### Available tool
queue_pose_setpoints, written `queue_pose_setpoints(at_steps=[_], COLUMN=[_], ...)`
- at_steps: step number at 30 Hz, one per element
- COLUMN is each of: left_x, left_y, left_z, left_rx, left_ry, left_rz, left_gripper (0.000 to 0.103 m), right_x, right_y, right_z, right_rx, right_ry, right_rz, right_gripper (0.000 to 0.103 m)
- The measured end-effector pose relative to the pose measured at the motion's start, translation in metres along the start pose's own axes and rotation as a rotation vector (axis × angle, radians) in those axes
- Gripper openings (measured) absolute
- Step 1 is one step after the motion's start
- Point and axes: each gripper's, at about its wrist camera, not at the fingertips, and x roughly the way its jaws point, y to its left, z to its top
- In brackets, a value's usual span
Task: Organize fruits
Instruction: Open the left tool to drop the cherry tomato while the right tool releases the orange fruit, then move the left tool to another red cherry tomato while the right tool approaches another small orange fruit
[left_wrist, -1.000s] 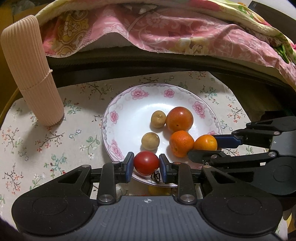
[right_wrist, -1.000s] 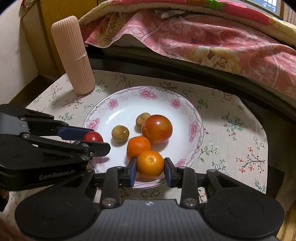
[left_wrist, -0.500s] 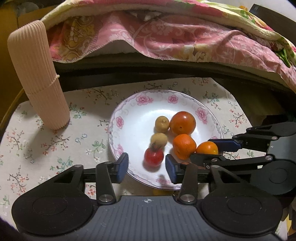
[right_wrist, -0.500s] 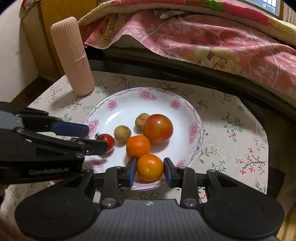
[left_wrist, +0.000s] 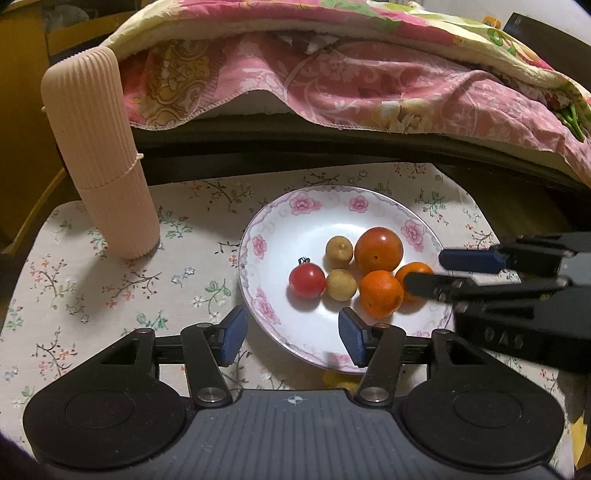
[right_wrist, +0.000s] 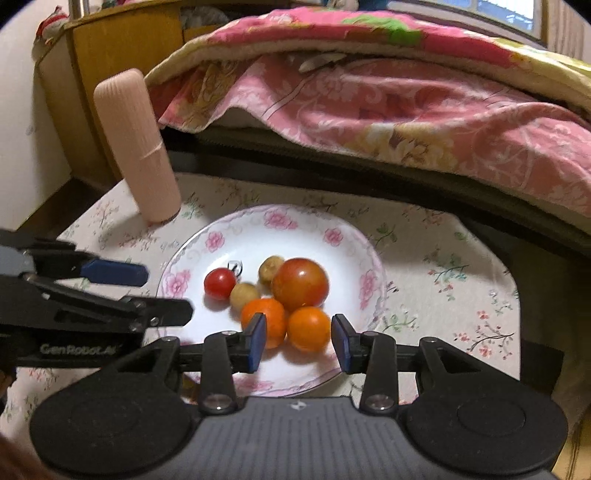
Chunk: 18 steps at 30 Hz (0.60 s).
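Observation:
A white plate (left_wrist: 295, 221) (right_wrist: 258, 225) with pink flowers holds several fruits. The red cherry tomato (left_wrist: 306, 281) (right_wrist: 219, 283) lies free beside two small brown longans (left_wrist: 341, 284) (right_wrist: 244, 295). Behind them sits a big tomato (left_wrist: 378, 251) (right_wrist: 300, 284), with a mandarin (left_wrist: 381, 299) (right_wrist: 269, 317) in front. My left gripper (left_wrist: 292, 339) (right_wrist: 168, 293) hovers over the plate's near rim, jaws opening with no fruit between them. My right gripper (right_wrist: 299, 341) (left_wrist: 424, 271) is opening too. A second mandarin (right_wrist: 309, 328) (left_wrist: 415, 269) rests on the plate between its pads, with gaps showing.
A tall ribbed beige cylinder (left_wrist: 99, 162) (right_wrist: 138, 147) stands left of the plate on the floral tablecloth (left_wrist: 110, 288). A pink quilt (left_wrist: 369, 85) hangs over a dark bed edge behind. A wooden cabinet (right_wrist: 110, 55) is at the back left. Something yellow (left_wrist: 334, 380) peeks from under the plate.
The left gripper let go of the cherry tomato, which rolled to the longans, then opened wide and drew back. The right gripper's pads parted from the mandarin, which now sits on the plate.

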Motion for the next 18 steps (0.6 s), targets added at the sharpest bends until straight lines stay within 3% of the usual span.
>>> queue_pose_setpoints(at_steps=[7,13,18], left_x=[-0.011,-0.023,-0.031], left_y=[0.007,0.015,0.032], left_z=[-0.011,-0.029,-0.038], left_rx=[0.020,0.048,0.013], left_ry=[0.021,0.052,0.075], left_rz=[0.010,0.007,0.004], left_gripper=[0.064,0.065,0.066], right_x=[-0.014,-0.021,-0.027], right_y=[0.004,0.020,0.027], right_z=[0.000,-0.009,-0.020], right_rx=[0.007,-0.041,-0.051], right_ry=[-0.021,0.009,0.042], right_rz=[0.038,0.095,0.142], right_gripper=[0.038,0.038,0.038])
